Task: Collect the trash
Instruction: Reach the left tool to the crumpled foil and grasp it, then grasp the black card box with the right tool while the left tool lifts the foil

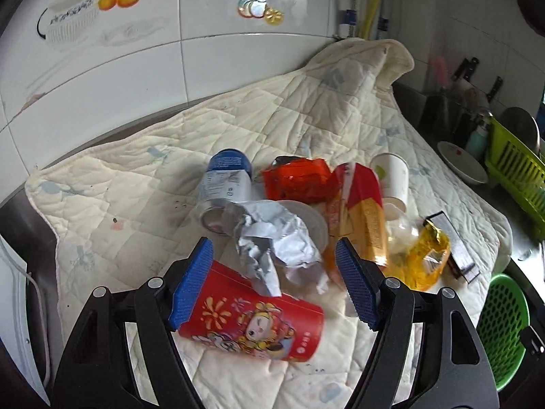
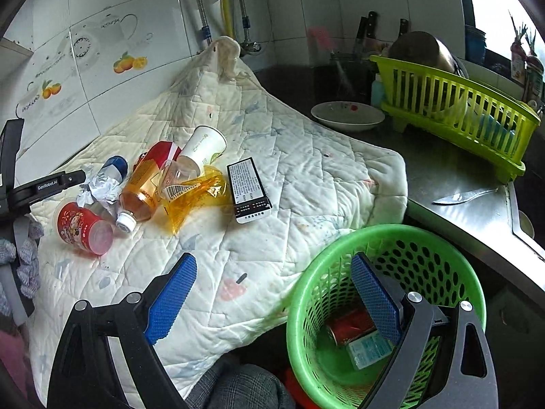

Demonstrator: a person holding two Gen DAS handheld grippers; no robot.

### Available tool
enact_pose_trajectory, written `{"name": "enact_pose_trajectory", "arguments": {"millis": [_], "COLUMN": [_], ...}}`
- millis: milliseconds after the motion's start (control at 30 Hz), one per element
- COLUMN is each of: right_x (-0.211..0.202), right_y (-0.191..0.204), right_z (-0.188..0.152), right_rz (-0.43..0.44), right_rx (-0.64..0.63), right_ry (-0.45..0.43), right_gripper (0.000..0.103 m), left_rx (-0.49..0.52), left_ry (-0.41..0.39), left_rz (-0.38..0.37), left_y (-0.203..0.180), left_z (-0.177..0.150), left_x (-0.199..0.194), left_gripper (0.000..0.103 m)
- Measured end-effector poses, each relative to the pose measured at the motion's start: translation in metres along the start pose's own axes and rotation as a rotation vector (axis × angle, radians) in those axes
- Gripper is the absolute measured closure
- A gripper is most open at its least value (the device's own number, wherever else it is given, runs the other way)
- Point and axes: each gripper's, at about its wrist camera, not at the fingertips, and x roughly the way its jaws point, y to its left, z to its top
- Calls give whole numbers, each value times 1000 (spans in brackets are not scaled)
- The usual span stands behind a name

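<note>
Trash sits heaped in the middle of the cream quilted cloth (image 2: 306, 177) that covers the steel surface (image 2: 453, 177), and we read that heap as the reason both tools point down toward it.

From the left wrist view, our left hand-held gripper (image 1: 274, 283) has its blue pads spread apart and pressing on nothing. The red printed paper cup (image 1: 252, 323) lies on its side between them at about 6 o'clock of the pile, and the crumpled white paper wad (image 1: 276, 248) lies just past it at 12 o'clock. We judge the cup the likely next pick, since it is nearest and already framed by the jaws.

Our right hand-held gripper (image 2: 272, 300) is also spread wide and empty. Its right finger hangs over the round green perforated plastic basket (image 2: 340, 266), which stands at the cloth's near edge, at 5 o'clock of the pile, so items need only a short carry. A red can (image 2: 347, 323) and a pale carton (image 2: 368, 347) already lie inside.
</note>
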Motion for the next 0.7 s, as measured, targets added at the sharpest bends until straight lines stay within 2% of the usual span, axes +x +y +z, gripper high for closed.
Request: {"name": "enact_pose_trajectory", "arguments": {"millis": [133,233,367,400,500,633,700], "right_x": [15,26,39,43,54,73,84], "right_y": [12,17,18,19,22,23,24], "right_z": [9,15,20,22,27,37,41], "right_rz": [7,19,38,40,45,64,73], "right_rx": [-38,-46,-51,-58,-82,-93,-104], "right_ry": [12,25,39,43,51,75,86], "right_gripper": [14,14,14,14,14,14,14], "left_rx": [-26,-4,-45,-47,-41,-30,-31], "left_ry": [71,94,141,147,158,129,116], "left_rz": [-29,-18,-63,-69,-94,-102,-110], "left_y": [10,8,14,14,14,15,17], "left_z": [5,6,8,9,9,11,12], "left_x": [21,33,48,52,58,56,53], "left_gripper": [29,29,30,33,50,72,76]}}
